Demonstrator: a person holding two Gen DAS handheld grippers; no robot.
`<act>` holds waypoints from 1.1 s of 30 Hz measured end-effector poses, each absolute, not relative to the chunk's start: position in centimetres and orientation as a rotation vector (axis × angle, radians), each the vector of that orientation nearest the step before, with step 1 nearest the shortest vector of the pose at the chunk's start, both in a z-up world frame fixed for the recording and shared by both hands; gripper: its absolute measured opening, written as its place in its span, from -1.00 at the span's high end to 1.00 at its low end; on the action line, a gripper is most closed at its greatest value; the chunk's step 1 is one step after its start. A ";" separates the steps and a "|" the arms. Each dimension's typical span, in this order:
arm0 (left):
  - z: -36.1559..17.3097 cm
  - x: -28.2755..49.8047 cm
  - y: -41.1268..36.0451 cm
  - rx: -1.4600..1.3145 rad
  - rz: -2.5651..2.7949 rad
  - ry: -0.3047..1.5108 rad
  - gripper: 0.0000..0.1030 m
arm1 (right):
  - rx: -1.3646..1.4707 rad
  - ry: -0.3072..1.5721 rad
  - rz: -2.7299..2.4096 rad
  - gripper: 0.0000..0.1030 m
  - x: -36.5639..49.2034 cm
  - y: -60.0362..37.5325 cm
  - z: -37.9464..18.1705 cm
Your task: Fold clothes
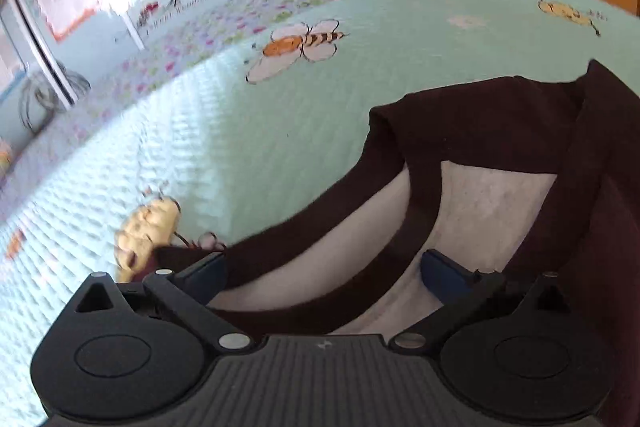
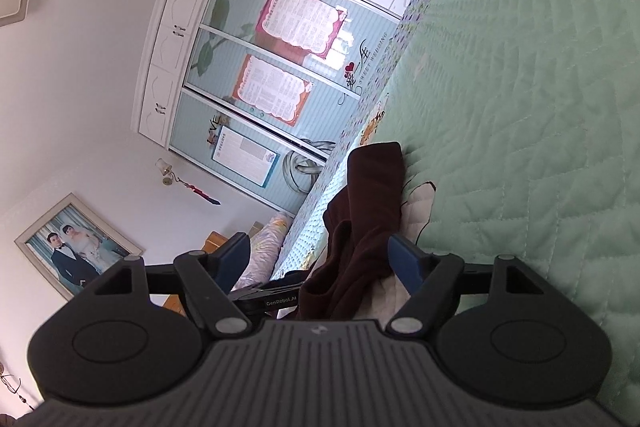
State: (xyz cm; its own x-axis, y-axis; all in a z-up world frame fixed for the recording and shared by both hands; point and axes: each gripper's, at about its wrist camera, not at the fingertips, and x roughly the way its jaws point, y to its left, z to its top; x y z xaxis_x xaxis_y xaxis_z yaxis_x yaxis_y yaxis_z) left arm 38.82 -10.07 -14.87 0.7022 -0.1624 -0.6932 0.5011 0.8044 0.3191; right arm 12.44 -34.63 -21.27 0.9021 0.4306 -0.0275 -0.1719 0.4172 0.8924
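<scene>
Bedspread (image 1: pixel 400 67), mint, bee-printed, faces wardrobe (image 2: pixel 256 75) with posters.

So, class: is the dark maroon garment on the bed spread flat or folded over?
Folded over, partly: the maroon garment has a strip doubled across its pale lining on the bedspread.

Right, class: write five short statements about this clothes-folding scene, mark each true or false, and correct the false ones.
1. The garment is dark maroon with a white panel. True.
2. It lies on a bare wooden table. False: it lies on a mint-green quilted bedspread.
3. The bedspread has a bee printed on it. True.
4. The right gripper is clamped shut on the cloth. False: its jaws stand apart, the dark cloth loose between them.
5. The left gripper has its jaws spread over the garment. True.
</scene>
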 end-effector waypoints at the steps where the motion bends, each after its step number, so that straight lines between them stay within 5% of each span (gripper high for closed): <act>1: -14.5 38.4 -10.2 0.536 -0.369 0.683 -0.97 | 1.078 0.269 0.385 -0.49 12.4 -34.6 -21.3; 3: -12.8 37.4 -10.4 0.497 -0.366 0.659 -0.49 | 1.083 0.265 0.388 -0.49 12.3 -34.7 -21.2; 6: -11.0 35.4 -10.5 0.407 -0.541 0.670 -0.60 | 1.092 0.263 0.389 -0.49 12.2 -34.8 -21.4; 8: -13.5 35.7 -11.7 0.595 -0.478 0.738 -0.63 | 1.089 0.265 0.387 -0.49 12.2 -34.8 -21.4; 9: -14.5 36.6 -11.1 0.601 -0.431 0.759 -1.00 | 1.089 0.265 0.388 -0.49 12.2 -34.8 -21.4; 13: -13.6 38.4 -9.1 0.563 -0.319 0.772 -1.00 | 1.089 0.266 0.390 -0.49 12.2 -34.8 -21.5; 17: -11.4 36.7 -9.2 0.563 -0.341 0.711 -0.67 | 1.085 0.268 0.389 -0.49 12.2 -34.8 -21.5; 20: -9.8 36.4 -8.0 0.426 -0.413 0.713 -0.70 | 1.094 0.266 0.392 -0.49 12.1 -34.9 -21.5; 22: -12.2 36.9 -8.8 0.592 -0.372 0.754 -0.71 | 1.095 0.266 0.392 -0.49 12.1 -35.0 -21.5; 23: -13.6 37.4 -8.8 0.659 -0.325 0.771 -1.00 | 1.095 0.266 0.392 -0.49 12.1 -35.0 -21.6; 26: -12.5 38.6 -7.0 0.499 -0.284 0.752 -0.95 | 1.088 0.269 0.395 -0.49 12.2 -35.0 -21.6; 27: -11.8 38.5 -6.4 0.455 -0.281 0.741 -0.74 | 1.088 0.269 0.396 -0.49 12.2 -35.0 -21.6; 33: -7.9 37.7 -0.8 0.176 -0.297 0.705 -0.77 | 1.095 0.264 0.397 -0.49 12.1 -35.0 -21.6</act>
State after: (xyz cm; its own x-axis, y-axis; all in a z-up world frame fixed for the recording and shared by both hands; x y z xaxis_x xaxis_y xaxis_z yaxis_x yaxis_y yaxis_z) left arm 37.66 -0.84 -7.88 0.7221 -0.2079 -0.6598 0.3260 0.9435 0.0595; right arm 12.14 -34.99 -21.60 0.8993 0.4372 -0.0135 -0.1805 0.3989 0.8990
